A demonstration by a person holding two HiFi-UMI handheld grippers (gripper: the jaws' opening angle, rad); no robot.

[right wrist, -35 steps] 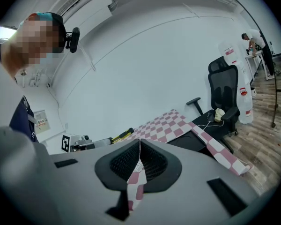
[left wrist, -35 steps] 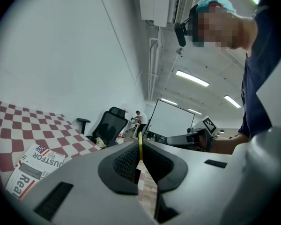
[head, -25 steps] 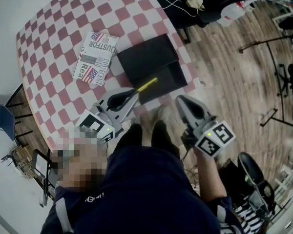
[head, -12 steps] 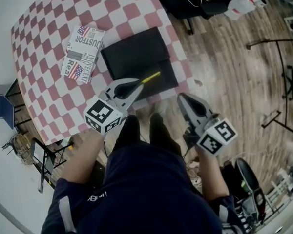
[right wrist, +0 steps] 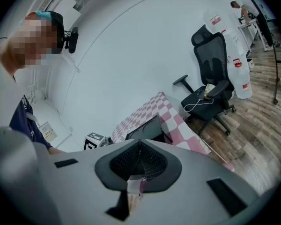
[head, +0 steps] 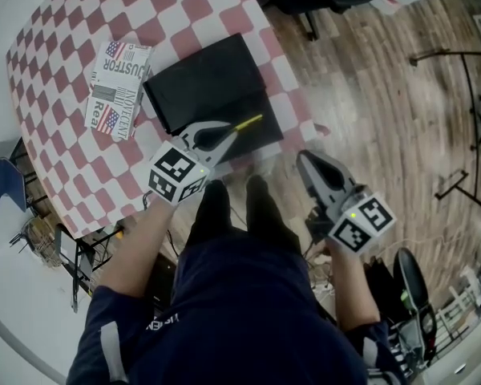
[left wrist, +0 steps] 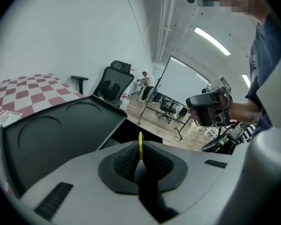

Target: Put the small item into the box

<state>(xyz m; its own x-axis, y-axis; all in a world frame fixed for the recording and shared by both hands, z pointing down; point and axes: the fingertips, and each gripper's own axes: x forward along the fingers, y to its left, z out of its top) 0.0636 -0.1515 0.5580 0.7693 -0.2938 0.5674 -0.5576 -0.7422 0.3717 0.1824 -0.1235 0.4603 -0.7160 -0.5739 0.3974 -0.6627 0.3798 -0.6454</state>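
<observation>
An open black box (head: 204,83) lies on the checkered table (head: 56,155), its lid (left wrist: 61,130) spread flat with round hollows in it. My left gripper (head: 229,130) is shut on a thin yellow item (head: 249,121), which sticks out over the box's near part at the table edge. In the left gripper view the yellow item (left wrist: 140,143) shows edge-on between the pads, and the left gripper (left wrist: 140,150) points over the box. My right gripper (head: 302,158) hangs shut over the floor, right of the table, with nothing at its tips (right wrist: 139,146).
A printed paper (head: 114,87) with flag pictures lies left of the box. The person's dark legs (head: 232,211) stand at the table's near edge. Wooden floor (head: 385,95) spreads to the right. An office chair (right wrist: 213,74) with a cable on its seat stands past the table's far end.
The left gripper has moved forward with the yellow item towards the box, and the head view has shifted over the table. The right gripper has hardly moved.
</observation>
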